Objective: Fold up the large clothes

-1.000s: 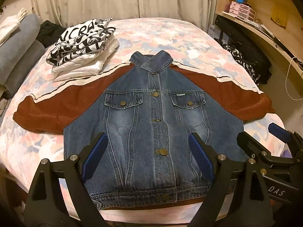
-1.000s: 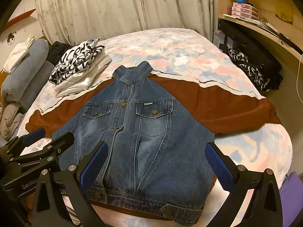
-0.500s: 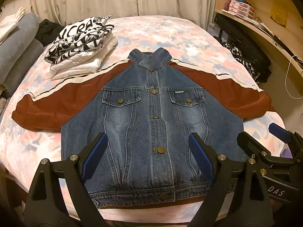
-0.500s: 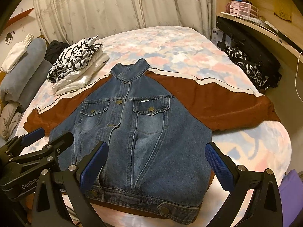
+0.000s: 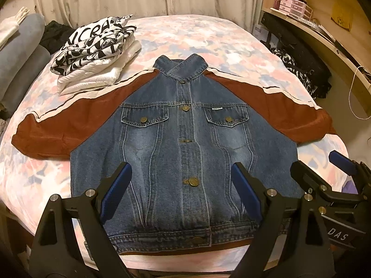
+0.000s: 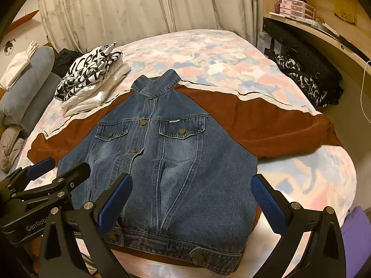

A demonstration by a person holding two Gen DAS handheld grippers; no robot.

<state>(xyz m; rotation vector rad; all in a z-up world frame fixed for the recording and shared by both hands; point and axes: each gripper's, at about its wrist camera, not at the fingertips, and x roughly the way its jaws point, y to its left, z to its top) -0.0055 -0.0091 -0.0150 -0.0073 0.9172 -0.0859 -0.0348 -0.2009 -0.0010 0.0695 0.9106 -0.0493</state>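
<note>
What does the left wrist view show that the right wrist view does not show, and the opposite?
Only the left wrist view: the lowest placket button and the right gripper, open. Only the right wrist view: the left gripper, open, and a wall drawing. Both: the denim jacket flat on the bed, sleeves spread, beside folded clothes.

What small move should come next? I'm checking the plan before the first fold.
Probably reach the right gripper out to the right rust-brown sleeve and fold it across the denim front. The jacket lies flat, buttoned, both sleeves spread wide on the bed; both grippers are open and hold nothing.
</note>
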